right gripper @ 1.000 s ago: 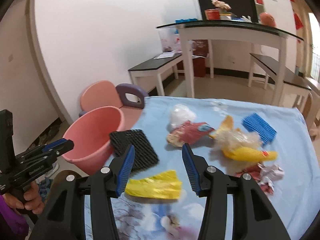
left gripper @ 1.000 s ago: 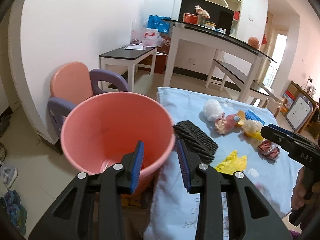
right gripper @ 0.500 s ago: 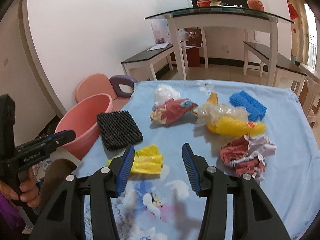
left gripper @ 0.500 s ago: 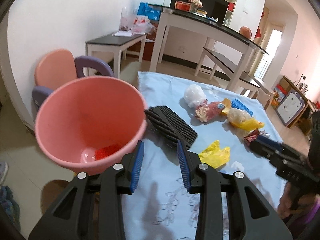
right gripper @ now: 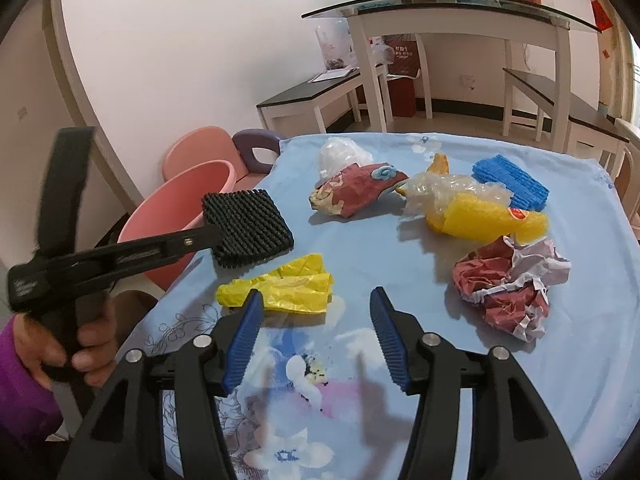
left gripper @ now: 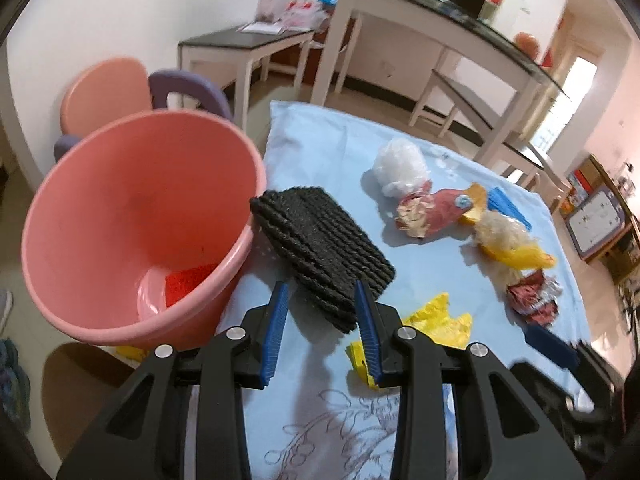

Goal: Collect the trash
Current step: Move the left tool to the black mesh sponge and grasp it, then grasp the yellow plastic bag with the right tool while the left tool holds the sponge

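Observation:
A pink bucket [left gripper: 132,216] stands beside the table's left edge with a red piece [left gripper: 188,282] on its bottom; it also shows in the right wrist view [right gripper: 188,196]. My left gripper [left gripper: 322,308] is open, its jaws on either side of the near corner of a black foam mat [left gripper: 320,252], not closed on it. In the right wrist view the left gripper [right gripper: 212,236] reaches the mat [right gripper: 246,228]. My right gripper [right gripper: 316,312] is open and empty, just in front of a yellow plastic bag [right gripper: 280,288].
On the blue tablecloth [right gripper: 480,380] lie a red crumpled wrapper [right gripper: 508,288], a yellow pack in clear film [right gripper: 480,216], a blue foam pad [right gripper: 510,186], a red bag [right gripper: 356,194] and a white plastic ball [right gripper: 340,152]. A pink and purple chair [left gripper: 120,92] stands behind the bucket.
My left gripper has moved from over the bucket to the right, onto the black mat's near corner. My right gripper has drawn back and tilted down over the table.

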